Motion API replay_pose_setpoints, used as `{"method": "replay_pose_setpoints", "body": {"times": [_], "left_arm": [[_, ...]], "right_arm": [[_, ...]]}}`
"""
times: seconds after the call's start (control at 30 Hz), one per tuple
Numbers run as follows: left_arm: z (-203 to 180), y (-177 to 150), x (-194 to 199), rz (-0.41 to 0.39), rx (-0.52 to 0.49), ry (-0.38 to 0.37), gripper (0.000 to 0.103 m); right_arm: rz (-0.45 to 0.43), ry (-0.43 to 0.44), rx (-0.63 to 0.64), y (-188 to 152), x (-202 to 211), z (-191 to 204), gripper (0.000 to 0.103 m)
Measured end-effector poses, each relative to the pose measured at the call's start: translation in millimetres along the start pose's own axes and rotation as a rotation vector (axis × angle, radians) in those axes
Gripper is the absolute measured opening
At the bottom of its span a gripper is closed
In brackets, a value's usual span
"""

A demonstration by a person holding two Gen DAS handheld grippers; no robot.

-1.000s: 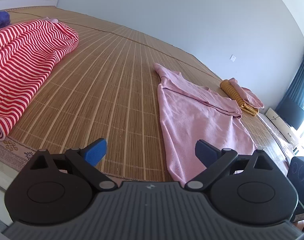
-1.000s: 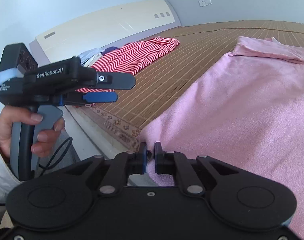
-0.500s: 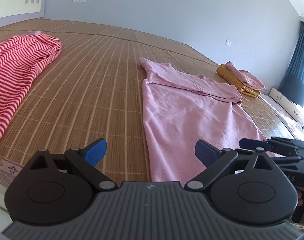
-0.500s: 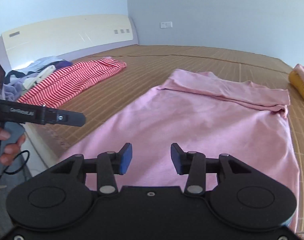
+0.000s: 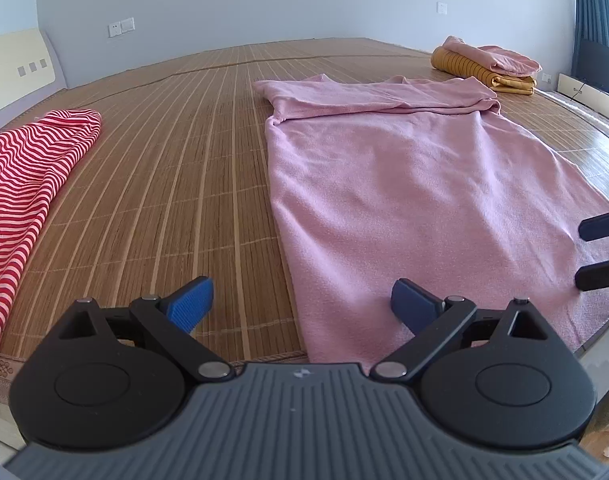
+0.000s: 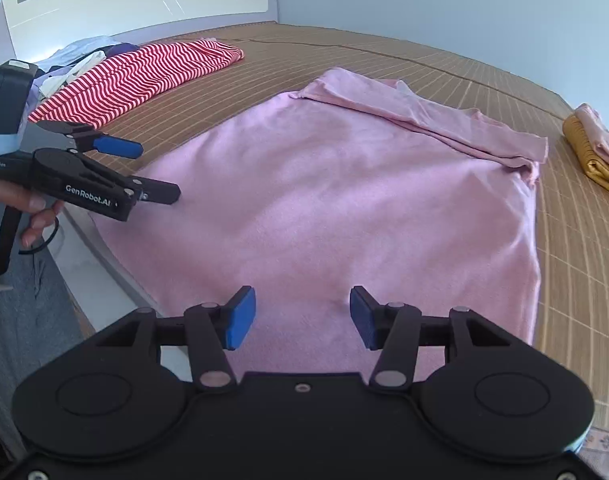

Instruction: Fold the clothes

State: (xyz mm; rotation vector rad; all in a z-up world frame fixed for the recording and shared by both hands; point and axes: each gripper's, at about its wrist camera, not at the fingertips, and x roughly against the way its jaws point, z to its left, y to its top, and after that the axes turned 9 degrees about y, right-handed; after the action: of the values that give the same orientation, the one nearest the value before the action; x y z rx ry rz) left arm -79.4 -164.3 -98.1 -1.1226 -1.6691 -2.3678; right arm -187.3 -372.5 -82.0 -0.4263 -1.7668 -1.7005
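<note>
A pink garment (image 5: 404, 184) lies flat on the bamboo mat, its sleeves folded across the far end. My left gripper (image 5: 302, 306) is open above the garment's near left corner, holding nothing. In the right wrist view the pink garment (image 6: 344, 200) fills the middle. My right gripper (image 6: 301, 316) hovers open over its near hem with nothing between the fingers. The left gripper (image 6: 144, 172) shows there at the left, held by a hand (image 6: 36, 208). The right gripper's fingers (image 5: 600, 224) poke in at the right edge of the left wrist view.
A red-and-white striped garment (image 5: 20, 184) lies on the mat to the left, with a loose pile of clothes (image 6: 76, 56) by the headboard (image 6: 124, 4). A folded yellow and pink stack (image 5: 484, 64) sits at the far right. The bed edge (image 6: 104, 272) runs below the grippers.
The right gripper, shut at the pink garment's hem a second ago, has opened wide and now faces the whole garment. The left gripper has swung right, toward the garment's near left corner.
</note>
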Motion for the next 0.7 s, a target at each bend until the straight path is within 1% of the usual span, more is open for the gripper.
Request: {"method": "replay_pose_setpoints", "body": {"times": [0.07,0.13,0.17,0.23,0.27,0.3,0.33,0.37,0.43,0.47,0.5,0.57,0.63,0.7], "left_arm": [[4.3,-0.5,4.0,-0.002,-0.015,0.018,0.098],[7.8,0.4,9.0,-0.008,-0.018,0.012,0.098],[10.5,1.1,14.7,-0.022,-0.012,-0.013,0.098],[12.3,2.6,26.4,-0.054,-0.003,-0.075,0.098],[12.3,3.4,32.7,-0.072,-0.007,-0.114,0.098],[9.4,4.0,38.8,-0.079,-0.032,-0.155,0.098],[6.4,4.6,44.8,-0.086,-0.058,-0.197,0.098],[-0.3,3.6,52.5,-0.104,-0.104,-0.221,0.098],[-12.7,0.3,63.0,-0.124,-0.189,-0.235,0.098],[-18.0,-1.7,66.0,-0.127,-0.221,-0.245,0.098],[-23.2,-3.6,68.9,-0.130,-0.253,-0.255,0.098],[-30.0,-6.3,71.9,-0.135,-0.281,-0.282,0.098],[-34.3,-7.4,72.0,-0.133,-0.281,-0.300,0.098],[-37.7,-7.9,71.0,-0.125,-0.283,-0.315,0.098]], "right_arm": [[0.002,-0.016,0.081,-9.6,14.9,8.9,0.060],[0.017,0.000,0.177,-20.2,25.1,23.1,0.063],[0.030,-0.002,0.228,-24.8,27.1,30.5,0.064],[0.072,-0.029,0.284,-32.0,23.6,38.3,0.064],[0.093,-0.046,0.310,-35.4,21.4,41.8,0.063],[0.117,-0.072,0.324,-38.0,17.2,43.0,0.063],[0.126,-0.089,0.333,-39.2,15.1,43.6,0.060],[0.137,-0.096,0.339,-39.7,14.0,43.7,0.050],[0.135,-0.092,0.325,-38.0,16.6,40.5,0.038],[0.129,-0.075,0.300,-35.7,18.9,36.2,0.031],[0.123,-0.058,0.276,-33.4,21.2,31.9,0.031],[0.113,-0.035,0.243,-29.6,23.8,25.5,0.032],[0.102,-0.037,0.246,-27.7,22.6,25.5,0.032],[0.091,-0.039,0.246,-25.5,21.5,25.3,0.028]]}}
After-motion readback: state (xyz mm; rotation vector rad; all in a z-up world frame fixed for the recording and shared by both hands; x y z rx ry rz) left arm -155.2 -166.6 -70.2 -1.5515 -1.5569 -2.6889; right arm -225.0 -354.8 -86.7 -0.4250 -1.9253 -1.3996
